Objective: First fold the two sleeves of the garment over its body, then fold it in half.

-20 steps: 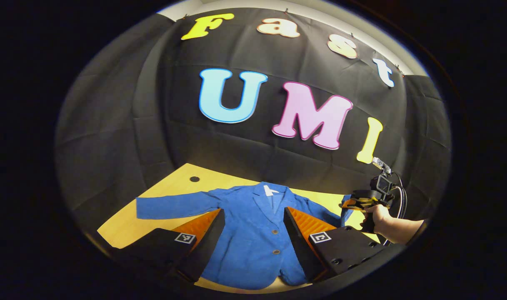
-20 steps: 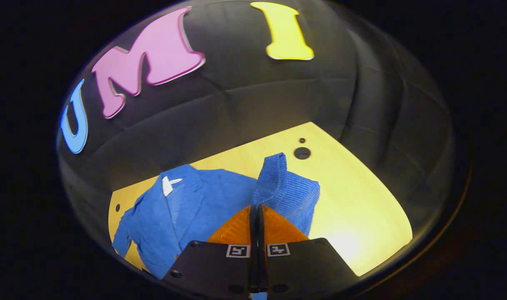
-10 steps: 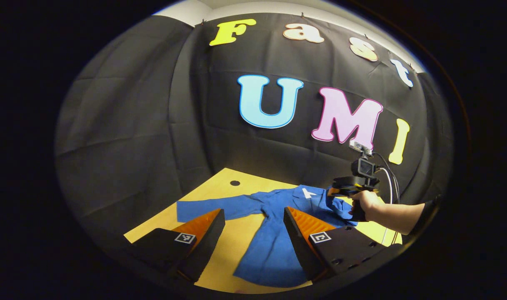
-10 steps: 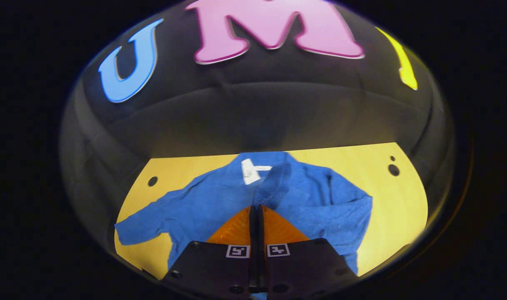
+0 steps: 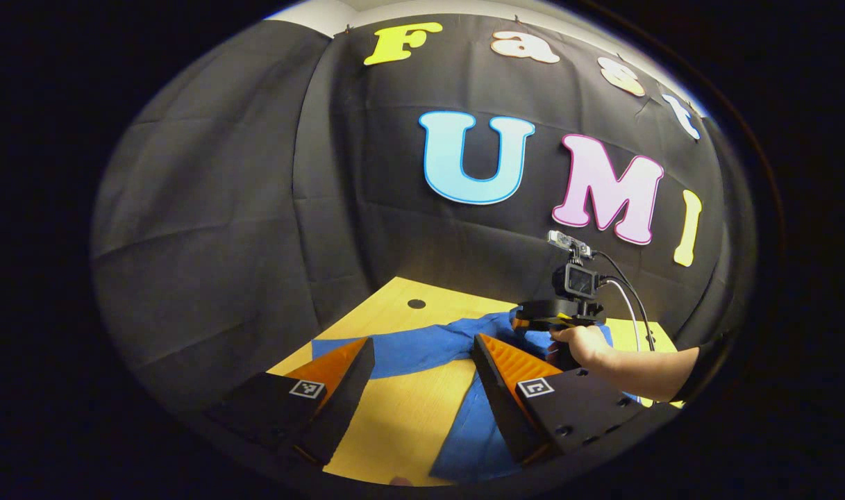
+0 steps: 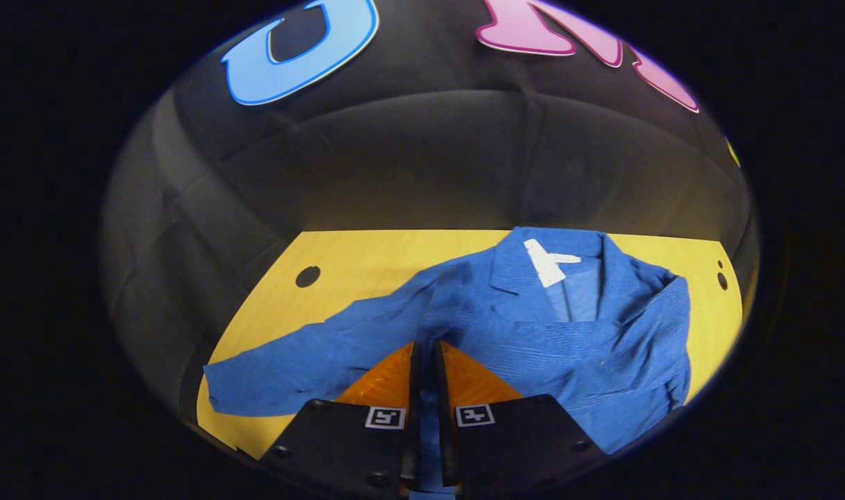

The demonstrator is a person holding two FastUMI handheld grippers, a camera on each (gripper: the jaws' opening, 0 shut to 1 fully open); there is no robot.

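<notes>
The wooden table (image 6: 366,257) spreads out ahead of the right gripper (image 6: 425,347), and the blue jacket (image 6: 603,347) lies across it, collar and white label (image 6: 544,262) at the far side. One sleeve (image 6: 290,368) stretches flat to this gripper's left; the other sleeve (image 6: 533,347) lies folded over the body, its blue cloth pinched between the nearly closed fingers. Over in the left gripper view, the left gripper (image 5: 422,351) hangs with fingers spread wide, gripping nothing, above the bare table (image 5: 394,417) just beside the jacket (image 5: 422,344), while the hand (image 5: 585,344) grips the right gripper (image 5: 557,319) ahead to its right.
</notes>
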